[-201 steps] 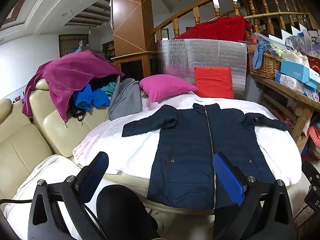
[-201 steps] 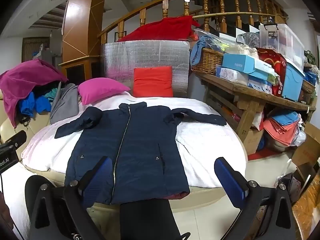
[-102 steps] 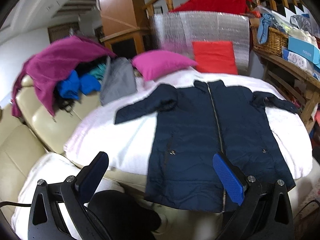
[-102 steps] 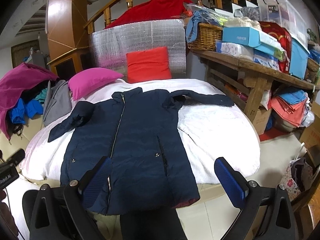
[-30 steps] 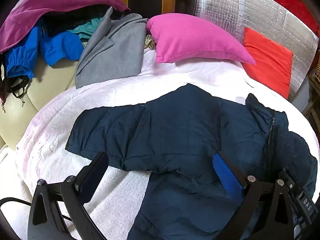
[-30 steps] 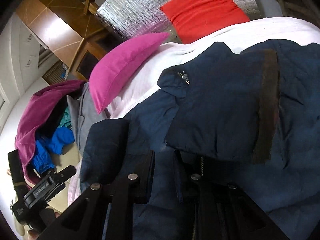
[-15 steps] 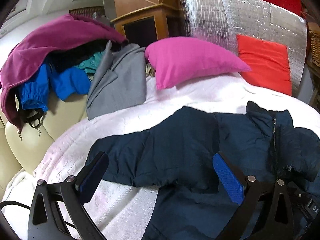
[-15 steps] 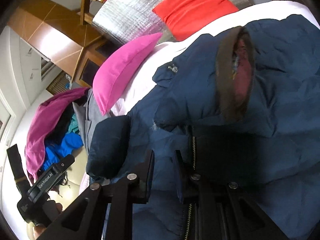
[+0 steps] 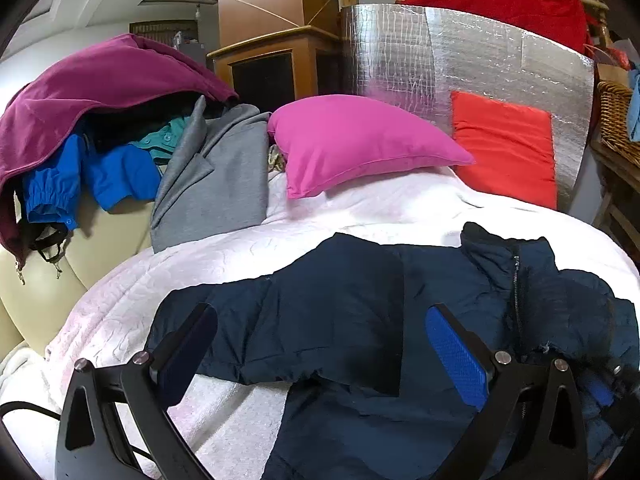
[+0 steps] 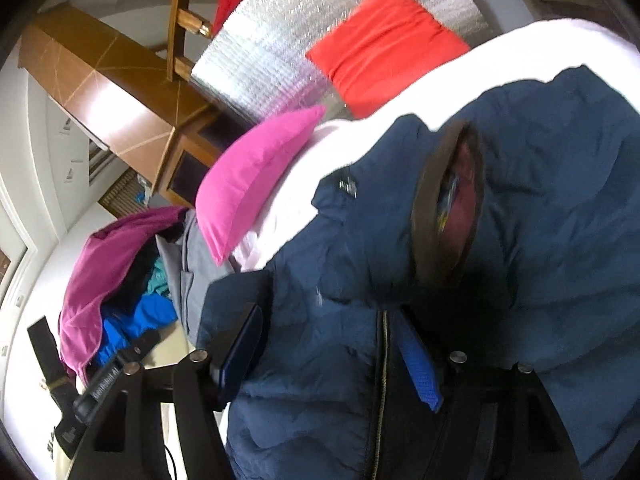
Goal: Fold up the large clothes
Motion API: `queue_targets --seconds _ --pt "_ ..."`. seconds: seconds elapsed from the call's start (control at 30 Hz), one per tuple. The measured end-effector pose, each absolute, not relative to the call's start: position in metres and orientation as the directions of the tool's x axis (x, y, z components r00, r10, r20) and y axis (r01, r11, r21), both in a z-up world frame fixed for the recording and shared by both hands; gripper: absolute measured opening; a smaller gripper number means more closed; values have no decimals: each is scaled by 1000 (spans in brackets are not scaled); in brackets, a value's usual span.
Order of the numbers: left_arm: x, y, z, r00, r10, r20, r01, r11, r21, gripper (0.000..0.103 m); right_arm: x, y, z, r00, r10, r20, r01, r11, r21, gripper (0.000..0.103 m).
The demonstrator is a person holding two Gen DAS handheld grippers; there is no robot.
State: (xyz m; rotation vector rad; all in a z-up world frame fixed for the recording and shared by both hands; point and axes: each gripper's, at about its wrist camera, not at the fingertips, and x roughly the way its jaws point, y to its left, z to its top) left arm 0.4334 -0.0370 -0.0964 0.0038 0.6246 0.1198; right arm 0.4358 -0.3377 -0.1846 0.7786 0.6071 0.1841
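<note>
White, soft bedding [image 9: 360, 216] covers the round bed, with a pink pillow [image 9: 360, 140] and a red cushion [image 9: 508, 148] at the back. On it lies the big navy coat [image 9: 340, 320], one sleeve folded in over its chest [image 10: 500, 208]. The coat looks puffy, soft and light, and a bit slippery. The left gripper [image 9: 320, 344] is spread wide above the other sleeve. The right gripper [image 10: 332, 356] is open too, over the zip. That sleeve's cuff looks like a good spot to pinch.
</note>
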Motion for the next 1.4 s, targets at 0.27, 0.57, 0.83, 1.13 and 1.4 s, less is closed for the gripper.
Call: queue_targets --seconds 0.27,0.57,0.83,1.13,1.4 --pt "436 -43 -98 802 108 -587 -105 994 39 103 431 -351 -179 832 361 -422 71 685 725 72" --pt "438 -54 -101 798 80 -597 -78 997 29 103 429 -358 -175 839 360 -407 64 678 732 72" --pt "441 -67 -103 798 70 -599 -61 998 36 103 425 -376 -170 856 342 -388 70 666 742 72" --pt "445 -87 -110 792 51 -608 -25 998 51 103 417 -403 -164 877 302 -375 95 654 751 72" --pt "467 -120 -133 699 -153 -698 139 987 -78 103 393 -465 -158 899 141 -414 235 643 729 72"
